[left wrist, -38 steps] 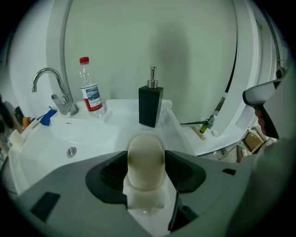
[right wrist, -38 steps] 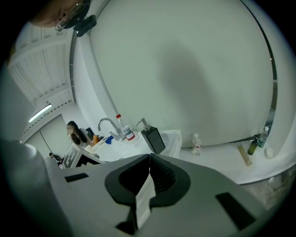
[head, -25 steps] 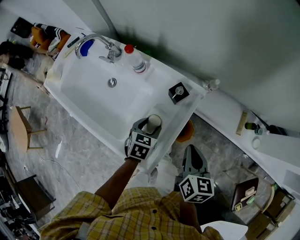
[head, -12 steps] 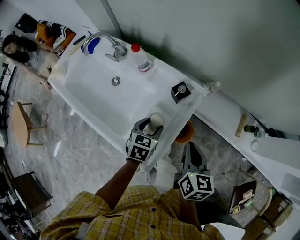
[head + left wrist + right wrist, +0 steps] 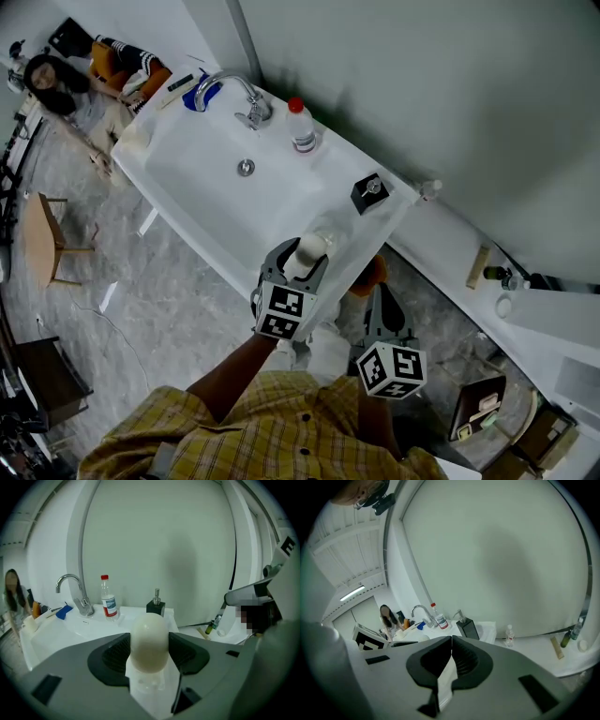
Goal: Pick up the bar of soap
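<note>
My left gripper [image 5: 302, 255] clamps the bar of soap [image 5: 149, 641] at frame centre, over the sink's [image 5: 197, 159] lower-right corner. Right gripper [image 5: 382, 302] is lower right, jaws together, empty.

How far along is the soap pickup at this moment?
Done: the left gripper is shut on the bar of soap, jaws pressing both its sides. In hand: holding it over the near rim of the sink. Left: lifting it well clear; the height cannot be judged. The right gripper is shut and empty.

a plain pale wall [image 5: 422, 84] rises above a grey marbled floor [image 5: 169, 309], with a wooden stool [image 5: 39, 239] at left
</note>
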Demonstrator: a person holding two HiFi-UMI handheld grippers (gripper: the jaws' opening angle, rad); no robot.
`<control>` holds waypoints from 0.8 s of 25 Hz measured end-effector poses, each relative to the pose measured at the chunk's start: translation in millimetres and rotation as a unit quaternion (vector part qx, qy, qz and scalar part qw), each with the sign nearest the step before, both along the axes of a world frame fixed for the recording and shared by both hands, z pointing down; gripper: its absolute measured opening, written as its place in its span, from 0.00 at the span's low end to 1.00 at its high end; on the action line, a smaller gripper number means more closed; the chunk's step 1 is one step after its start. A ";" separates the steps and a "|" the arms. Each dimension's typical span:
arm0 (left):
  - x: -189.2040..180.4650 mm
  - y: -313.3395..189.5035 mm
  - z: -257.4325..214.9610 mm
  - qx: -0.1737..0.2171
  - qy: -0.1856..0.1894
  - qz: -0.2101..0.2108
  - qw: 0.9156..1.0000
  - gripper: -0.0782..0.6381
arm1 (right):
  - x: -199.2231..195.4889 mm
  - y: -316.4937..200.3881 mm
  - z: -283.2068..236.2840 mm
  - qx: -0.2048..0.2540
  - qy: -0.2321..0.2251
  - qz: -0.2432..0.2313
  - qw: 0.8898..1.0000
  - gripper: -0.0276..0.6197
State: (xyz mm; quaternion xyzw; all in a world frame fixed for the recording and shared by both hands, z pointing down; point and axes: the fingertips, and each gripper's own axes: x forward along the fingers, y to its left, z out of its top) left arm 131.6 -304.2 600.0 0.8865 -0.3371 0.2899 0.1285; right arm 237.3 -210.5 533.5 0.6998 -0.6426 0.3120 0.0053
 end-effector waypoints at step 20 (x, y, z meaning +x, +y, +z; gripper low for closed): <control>-50.1 42.5 -137.1 0.113 0.117 -0.046 0.986 0.46 | -50.3 8.5 -81.1 0.076 0.066 -0.030 0.994 0.07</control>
